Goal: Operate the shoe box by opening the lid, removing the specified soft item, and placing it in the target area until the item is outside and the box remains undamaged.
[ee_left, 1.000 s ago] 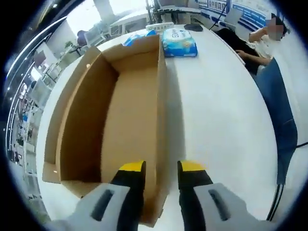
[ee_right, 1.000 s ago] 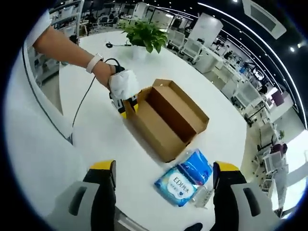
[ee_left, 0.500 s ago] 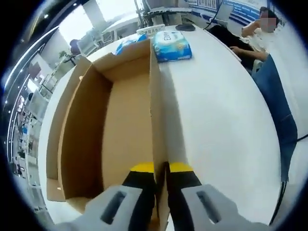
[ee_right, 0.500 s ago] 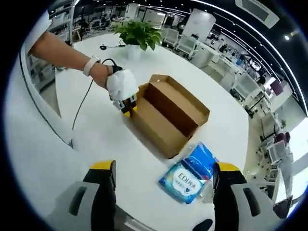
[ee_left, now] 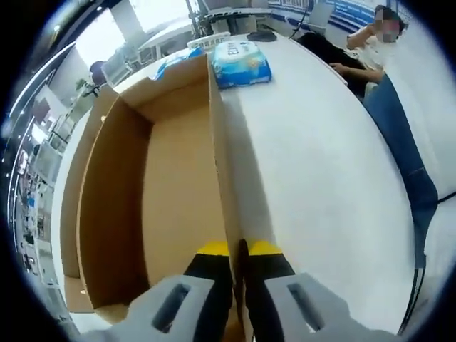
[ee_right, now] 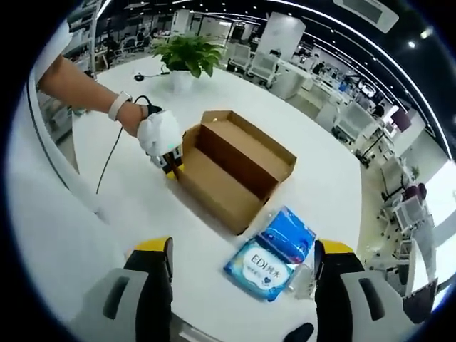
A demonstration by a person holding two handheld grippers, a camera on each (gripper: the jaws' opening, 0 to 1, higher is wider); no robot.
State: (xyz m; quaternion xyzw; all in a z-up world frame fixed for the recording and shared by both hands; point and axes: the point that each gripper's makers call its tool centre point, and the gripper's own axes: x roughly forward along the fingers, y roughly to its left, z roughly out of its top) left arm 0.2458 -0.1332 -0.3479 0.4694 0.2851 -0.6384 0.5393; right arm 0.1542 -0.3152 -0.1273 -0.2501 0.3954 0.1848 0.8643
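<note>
Two claws | left claw (ee_left: 239, 249) clenched on shoe box (ee_left: 178, 178) wall | right claw (ee_right: 242, 249) released above tissue pack (ee_right: 271, 255)

A broad white round table (ee_right: 335, 178) stands in a large open-plan office. A potted green plant (ee_right: 187, 54) sits on its far side. Behind it stretch rows of desks and office chairs (ee_right: 267, 65) under strip ceiling lights (ee_right: 335, 25). A blue chair (ee_left: 402, 142) stands beside the table edge.
</note>
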